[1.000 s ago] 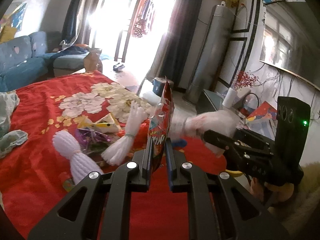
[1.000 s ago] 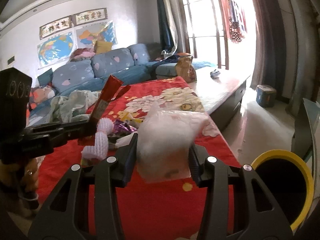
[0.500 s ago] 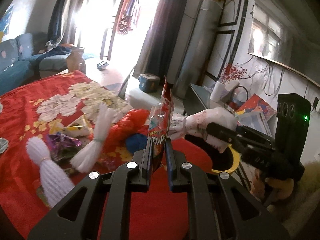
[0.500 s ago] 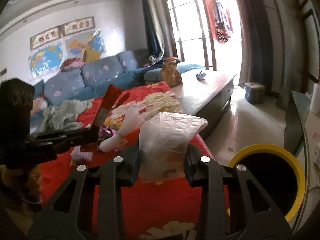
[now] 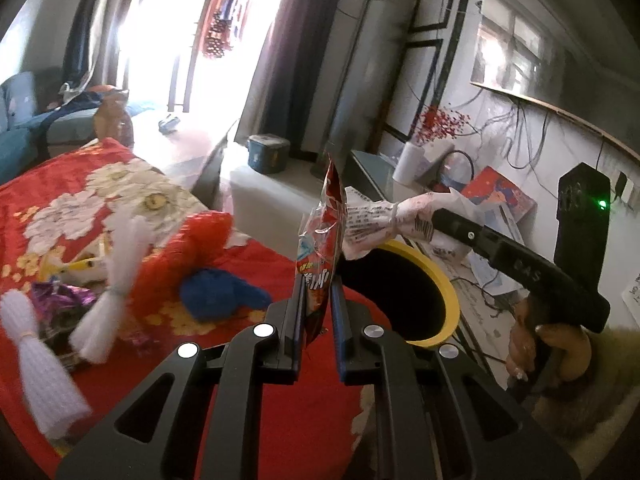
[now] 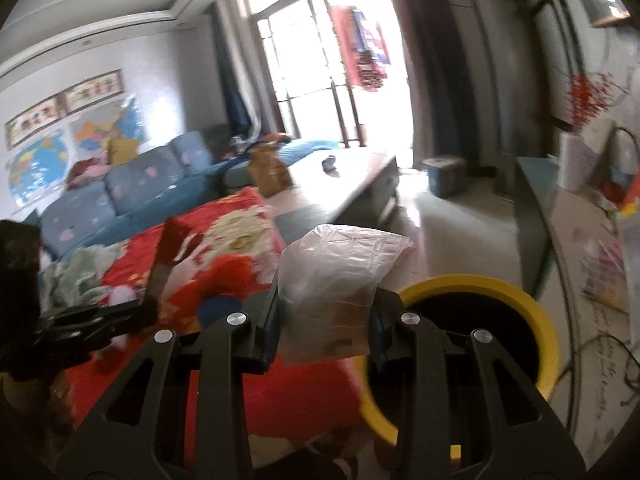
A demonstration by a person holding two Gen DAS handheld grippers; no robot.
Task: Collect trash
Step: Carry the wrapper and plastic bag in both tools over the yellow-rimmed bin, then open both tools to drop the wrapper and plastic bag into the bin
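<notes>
Trash is in both my tools, mid-carry to the yellow-rimmed bin (image 5: 448, 292). My left gripper (image 5: 318, 312) clenches a red snack wrapper (image 5: 320, 256); my right gripper (image 6: 324, 320) grasps a clear plastic bag (image 6: 336, 272). The bin sits at four o'clock of the bag. Next, I judge, both must hover over its mouth and let go.

A blue sofa (image 6: 132, 184) lines the far wall under a world map (image 6: 38, 168); a red floral blanket (image 5: 80, 200) covers the table.

the right gripper (image 6: 324, 320) holds a clear plastic bag (image 6: 340, 276) between its jaws, which have just been closing on it. the bag is beside the yellow-rimmed bin (image 6: 544, 336). a red cloth (image 6: 312, 384) lies under them.
</notes>
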